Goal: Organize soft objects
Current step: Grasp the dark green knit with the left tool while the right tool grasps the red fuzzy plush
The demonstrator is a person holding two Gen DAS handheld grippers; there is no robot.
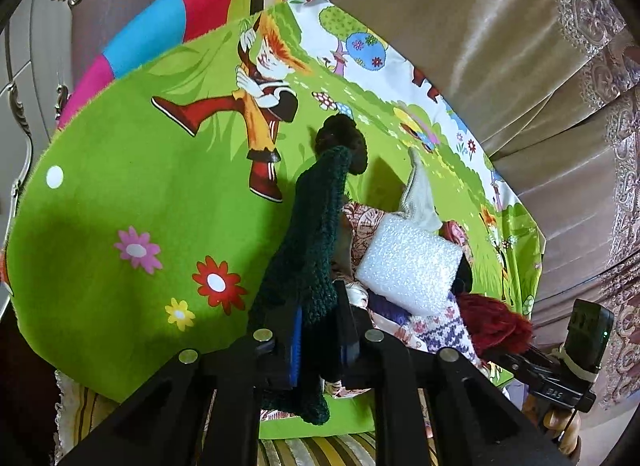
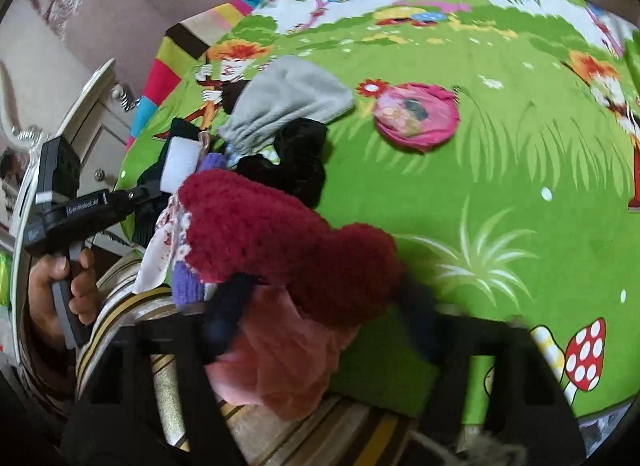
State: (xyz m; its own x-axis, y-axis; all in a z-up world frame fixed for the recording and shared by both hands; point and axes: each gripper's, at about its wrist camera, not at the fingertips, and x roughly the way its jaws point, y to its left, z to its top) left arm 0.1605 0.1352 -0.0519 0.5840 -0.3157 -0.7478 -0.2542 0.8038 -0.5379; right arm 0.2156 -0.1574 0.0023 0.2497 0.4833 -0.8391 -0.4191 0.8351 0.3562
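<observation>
Your green cartoon mat (image 2: 500, 169) lies over a striped cushion (image 2: 132, 306), with satin curtains (image 1: 460, 17) close behind. Your left gripper (image 1: 320, 330) pinches the dark green knit (image 1: 308, 234); your right gripper (image 2: 320, 318) stands half-open around the red knit (image 2: 280, 234), grip unclear.

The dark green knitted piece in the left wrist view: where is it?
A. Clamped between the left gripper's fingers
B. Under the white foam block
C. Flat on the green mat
A: the dark green knitted piece hangs pinched in the shut left gripper.

Dark green knit (image 1: 308, 225), red knit (image 2: 280, 234)
</observation>
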